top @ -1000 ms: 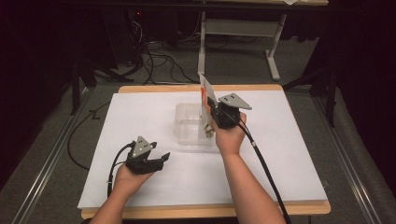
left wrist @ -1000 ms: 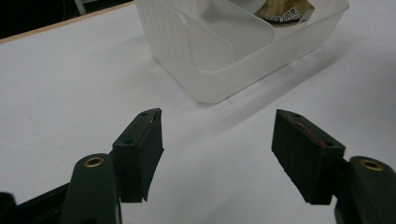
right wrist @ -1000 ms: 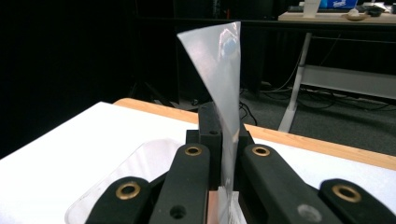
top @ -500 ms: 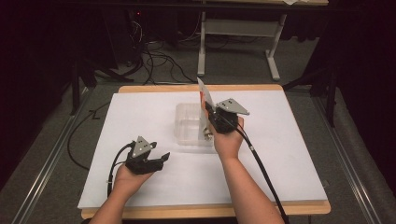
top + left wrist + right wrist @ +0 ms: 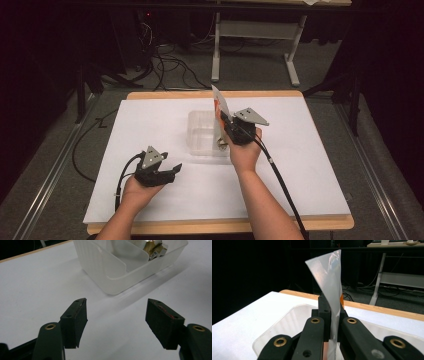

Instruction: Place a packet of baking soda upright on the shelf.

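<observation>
The right gripper point(image 5: 223, 119) is clamped on a thin packet point(image 5: 329, 282), jaws pressed flat on its lower part while the silvery top stands free above them, held over the 3 o'clock end of the clear plastic bin point(image 5: 200, 131) at the middle of the table; it looks light, floppy and slick, so I judge a firm pinch low on the flat face, away from the loose edge, will stop it sliding or folding. The left gripper point(image 5: 172, 171) rests at 7 o'clock from the bin, jaws wide apart and empty, pointing toward the bin's near wall
</observation>
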`<state>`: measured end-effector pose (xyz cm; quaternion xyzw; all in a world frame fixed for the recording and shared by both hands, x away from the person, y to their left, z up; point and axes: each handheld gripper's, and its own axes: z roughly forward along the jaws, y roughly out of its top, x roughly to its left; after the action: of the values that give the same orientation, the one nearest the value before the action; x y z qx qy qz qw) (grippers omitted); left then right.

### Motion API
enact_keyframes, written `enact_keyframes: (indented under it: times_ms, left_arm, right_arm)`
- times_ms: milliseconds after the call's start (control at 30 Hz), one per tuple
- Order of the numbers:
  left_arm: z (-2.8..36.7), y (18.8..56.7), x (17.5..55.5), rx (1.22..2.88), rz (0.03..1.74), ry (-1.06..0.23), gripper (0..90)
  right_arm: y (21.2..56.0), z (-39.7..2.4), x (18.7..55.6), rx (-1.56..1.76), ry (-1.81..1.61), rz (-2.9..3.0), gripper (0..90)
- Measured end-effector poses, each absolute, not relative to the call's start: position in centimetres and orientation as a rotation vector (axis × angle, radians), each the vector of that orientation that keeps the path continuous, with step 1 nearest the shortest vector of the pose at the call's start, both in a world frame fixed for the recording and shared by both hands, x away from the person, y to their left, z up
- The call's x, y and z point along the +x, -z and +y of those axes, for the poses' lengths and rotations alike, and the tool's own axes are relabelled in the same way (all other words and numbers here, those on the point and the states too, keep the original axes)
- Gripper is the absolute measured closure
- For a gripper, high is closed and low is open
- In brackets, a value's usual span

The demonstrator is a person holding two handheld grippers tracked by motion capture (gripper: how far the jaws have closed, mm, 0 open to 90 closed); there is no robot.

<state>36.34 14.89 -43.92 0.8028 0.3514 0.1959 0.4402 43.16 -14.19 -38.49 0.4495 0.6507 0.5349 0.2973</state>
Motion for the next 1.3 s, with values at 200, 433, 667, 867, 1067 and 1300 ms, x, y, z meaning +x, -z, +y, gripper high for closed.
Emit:
enact_keyframes:
  times_ms: [200,433,667,867,1067,1300]
  left_arm:
    - [14.9,43.9,36.4,1.997,0.873,-0.485,34.1]
    - [14.9,43.9,36.4,1.997,0.873,-0.486,34.1]
    - [14.8,44.0,36.4,1.997,0.873,-0.488,34.1]
    - [14.9,43.9,36.4,1.996,0.872,-0.488,34.2]
    - [14.8,43.9,36.4,1.995,0.870,-0.487,34.1]
    - [14.8,44.0,36.4,1.998,0.872,-0.488,34.1]
  right_arm:
    - [38.7,-14.3,43.1,1.193,-1.425,1.730,90.0]
    - [39.1,-14.4,43.0,1.203,-1.423,1.729,90.0]
    - [39.3,-14.6,42.9,1.209,-1.420,1.741,86.9]
    - [39.5,-14.2,42.3,1.207,-1.393,1.770,73.1]
    - [40.8,-14.1,41.9,1.222,-1.371,1.820,80.1]
    - [41.2,-14.1,41.9,1.235,-1.363,1.826,89.8]
